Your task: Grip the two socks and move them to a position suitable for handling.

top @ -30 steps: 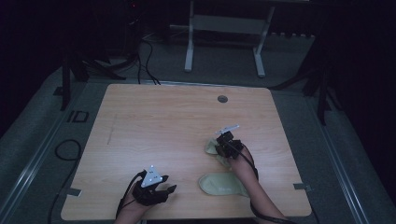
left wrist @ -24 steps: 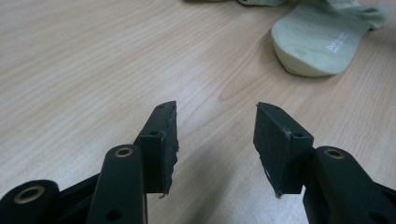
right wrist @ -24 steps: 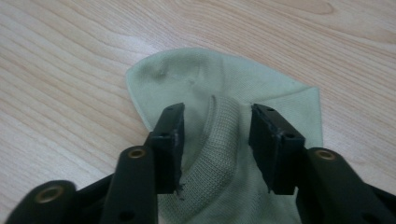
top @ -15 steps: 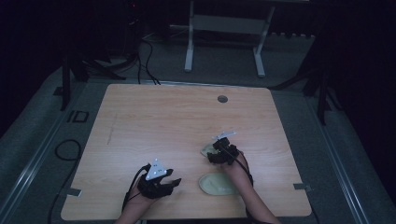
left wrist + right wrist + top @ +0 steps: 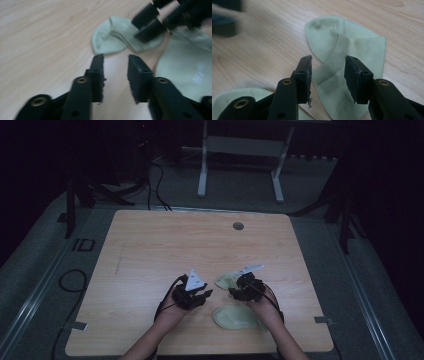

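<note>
— Moved since before? My left gripper (image 5: 200, 295) slid toward frame centre, jaws narrowing on nothing.
— And the right gripper (image 5: 327, 75)?
— Closing partway, straddling the folded, ribbed pale-green sock (image 5: 352, 45), lower right of centre.

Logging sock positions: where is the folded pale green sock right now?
In the high view, the folded sock lies on the table, right of centre, just beyond the flat sock, at the right gripper.

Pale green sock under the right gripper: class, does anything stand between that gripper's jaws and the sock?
Nothing visible does. The right gripper hangs just over the folded sock, jaws apart, with only its ribbed band in the gap. The left gripper is off to the side over bare table, and the second sock lies apart.
</note>
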The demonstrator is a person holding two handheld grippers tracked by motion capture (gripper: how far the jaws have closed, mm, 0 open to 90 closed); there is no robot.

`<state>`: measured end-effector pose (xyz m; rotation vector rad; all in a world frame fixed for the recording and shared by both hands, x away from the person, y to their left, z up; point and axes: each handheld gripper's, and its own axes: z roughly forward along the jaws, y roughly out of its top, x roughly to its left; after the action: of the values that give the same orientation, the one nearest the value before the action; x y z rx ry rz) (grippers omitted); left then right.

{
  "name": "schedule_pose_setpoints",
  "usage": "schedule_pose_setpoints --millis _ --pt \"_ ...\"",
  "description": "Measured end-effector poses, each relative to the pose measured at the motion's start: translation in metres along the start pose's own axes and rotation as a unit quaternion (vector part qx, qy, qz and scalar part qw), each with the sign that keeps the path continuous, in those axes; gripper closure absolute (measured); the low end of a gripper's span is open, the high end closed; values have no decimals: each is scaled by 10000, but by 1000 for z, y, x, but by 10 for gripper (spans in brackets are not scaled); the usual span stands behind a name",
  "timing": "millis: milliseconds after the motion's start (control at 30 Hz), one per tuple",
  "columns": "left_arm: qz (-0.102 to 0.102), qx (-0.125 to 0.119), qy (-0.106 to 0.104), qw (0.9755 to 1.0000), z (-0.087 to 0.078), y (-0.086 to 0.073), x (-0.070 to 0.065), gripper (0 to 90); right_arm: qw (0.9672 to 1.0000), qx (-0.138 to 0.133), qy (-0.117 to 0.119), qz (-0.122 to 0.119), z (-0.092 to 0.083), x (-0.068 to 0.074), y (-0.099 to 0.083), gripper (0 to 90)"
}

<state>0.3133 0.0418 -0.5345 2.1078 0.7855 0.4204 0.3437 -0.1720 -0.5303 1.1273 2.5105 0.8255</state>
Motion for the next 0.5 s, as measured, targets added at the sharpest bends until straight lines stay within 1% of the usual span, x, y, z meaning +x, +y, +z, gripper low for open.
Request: schedule_pose_setpoints --millis 33,67,100,133,167,200,233,267,300,400,433,467,500 --pt "70 29 40 10000 7 5 0 725 10000 5 -15 -53 1 1 0 573" --pt "133 69 70 9999 14 9 0 760 10000 14 -26 -77 2 2 -1 573" --pt "132 86 71 9999 21 13 0 780 9999 25 -21 -106 3 4 -1 569" --pt "149 104 121 9998 28 17 0 798 9999 21 -4 -133 5 5 -1 562" --pt "157 104 108 9998 35 21 1 805 9999 40 -9 -145 6 6 -1 560" --pt "189 156 116 9996 41 24 2 822 9998 67 -16 -166 7 6 -1 552" --pt "241 214 193 9993 48 26 1 841 9998 80 12 -164 8 6 -1 544" --pt "316 286 247 9988 54 27 1 863 9997 119 6 -200 10 6 -1 539" --pt "316 333 220 9987 59 28 2 884 9996 155 -33 -224 11 6 -2 536" --pt "339 558 173 9977 72 27 4 889 9992 249 -57 -291 14 6 -4 535" --pt "392 697 225 9965 76 25 5 889 9991 275 -76 -316 16 6 -6 535" --pt "415 699 260 9964 79 23 5 888 9990 290 -75 -343 17 6 -7 534" --pt "309 725 217 9966 79 24 8 887 9991 260 -68 -320 17 6 -8 546"
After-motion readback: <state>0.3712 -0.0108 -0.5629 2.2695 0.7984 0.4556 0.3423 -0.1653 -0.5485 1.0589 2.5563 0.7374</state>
